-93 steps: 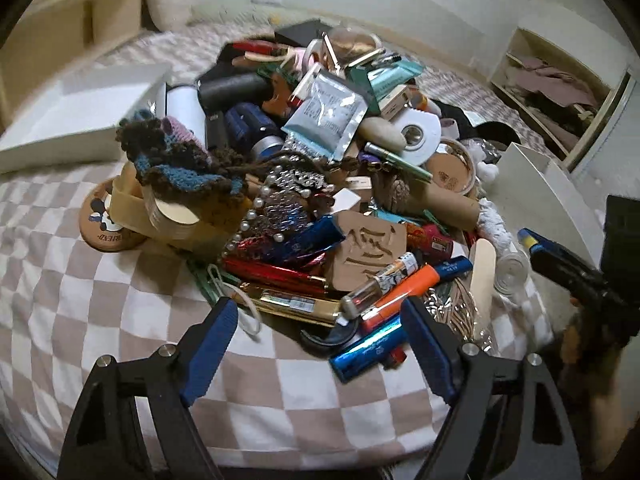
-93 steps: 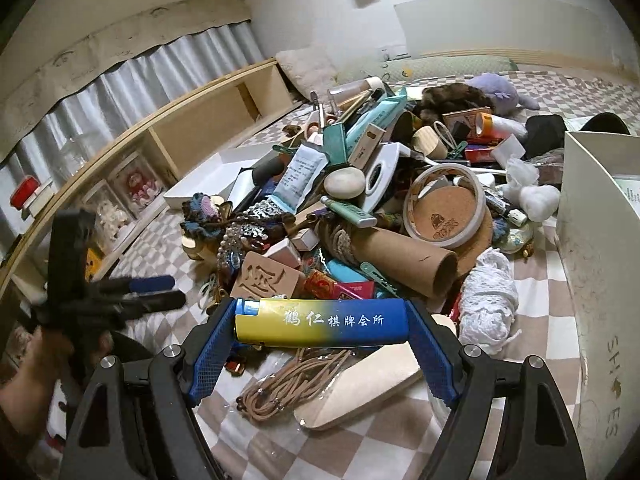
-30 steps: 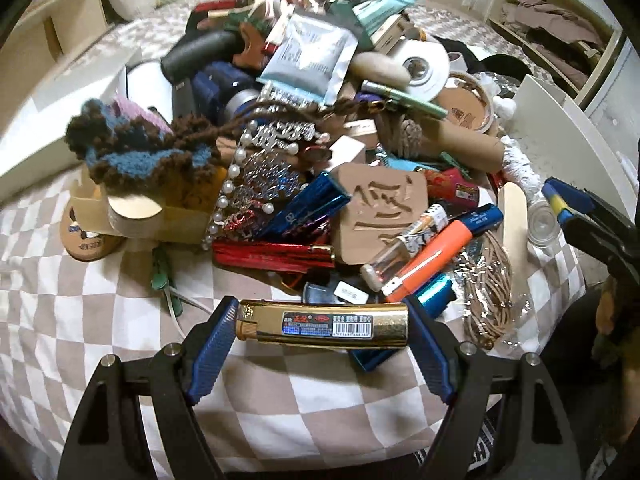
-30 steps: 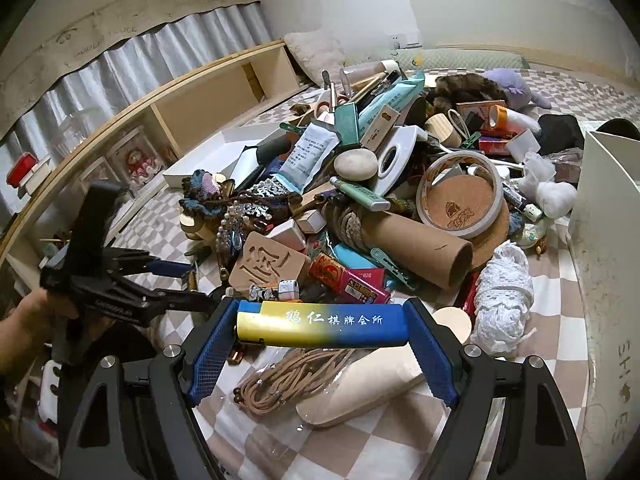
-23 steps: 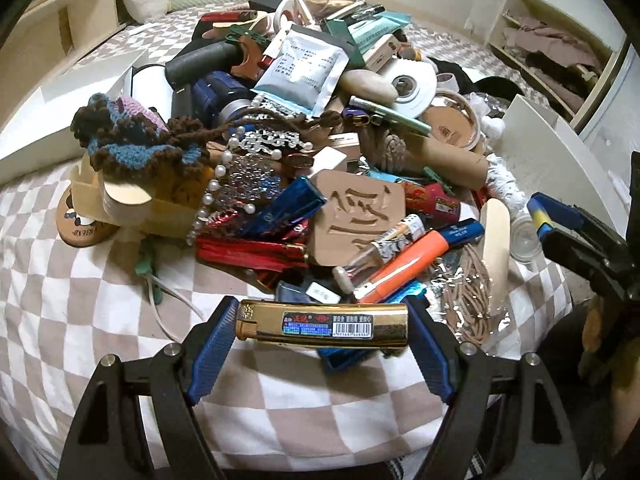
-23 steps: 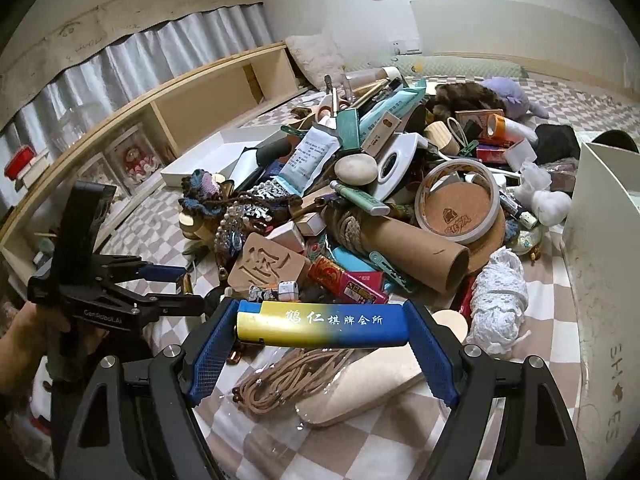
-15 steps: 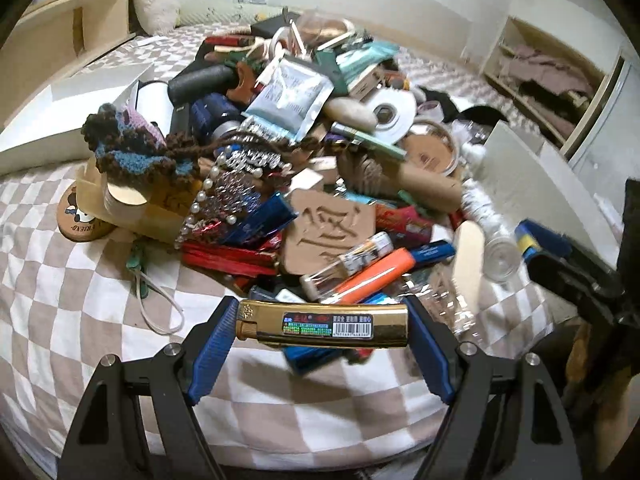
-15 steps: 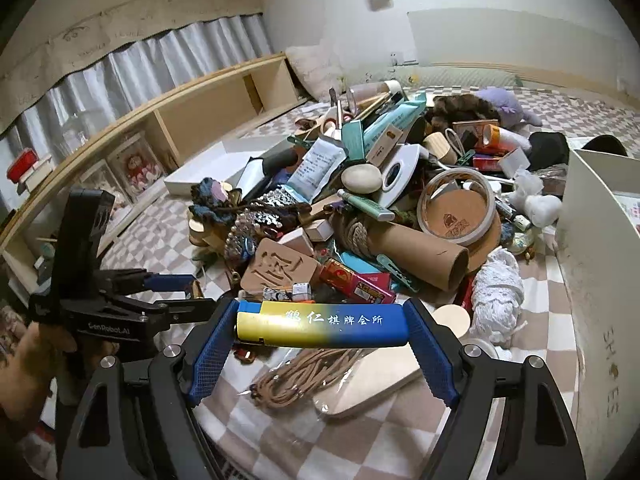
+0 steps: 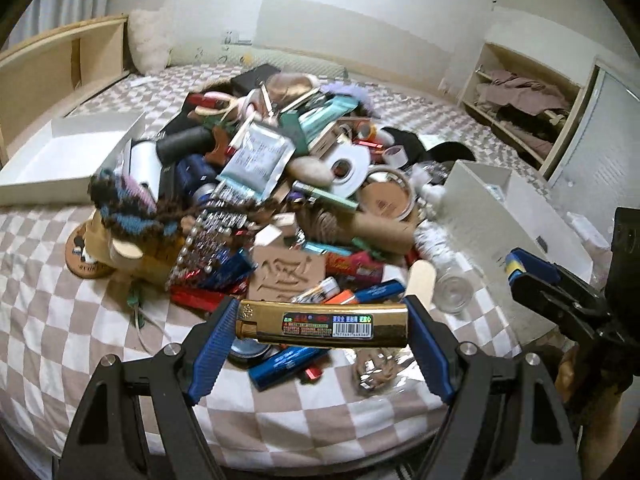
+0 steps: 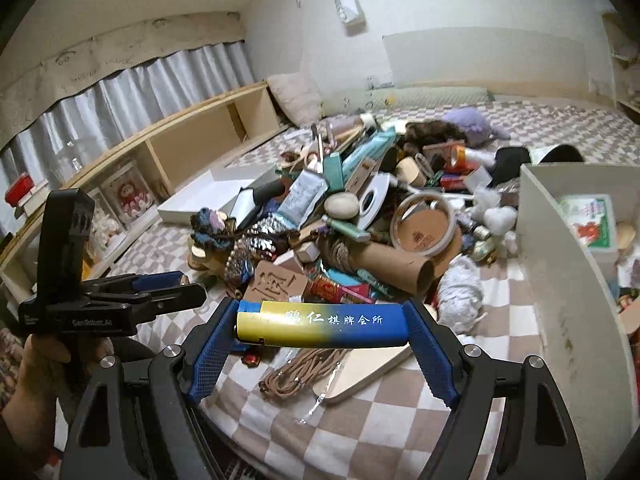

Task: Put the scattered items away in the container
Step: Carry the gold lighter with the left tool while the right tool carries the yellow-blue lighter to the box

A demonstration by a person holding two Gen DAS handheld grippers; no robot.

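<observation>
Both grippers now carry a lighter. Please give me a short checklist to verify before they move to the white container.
1. Left gripper clamped on the gold lighter at both ends: ok.
2. Right gripper clamped on the blue and yellow lighter at both ends: ok.
3. Both lighters lifted clear of the pile on the checkered bedcover: ok.
4. White container in view beside the pile, open at the top: ok.
5. Free room inside the container: cannot tell; a green and white packet already lies inside and the rest is hidden by its wall.
6. The two grippers apart from each other: ok.
</observation>
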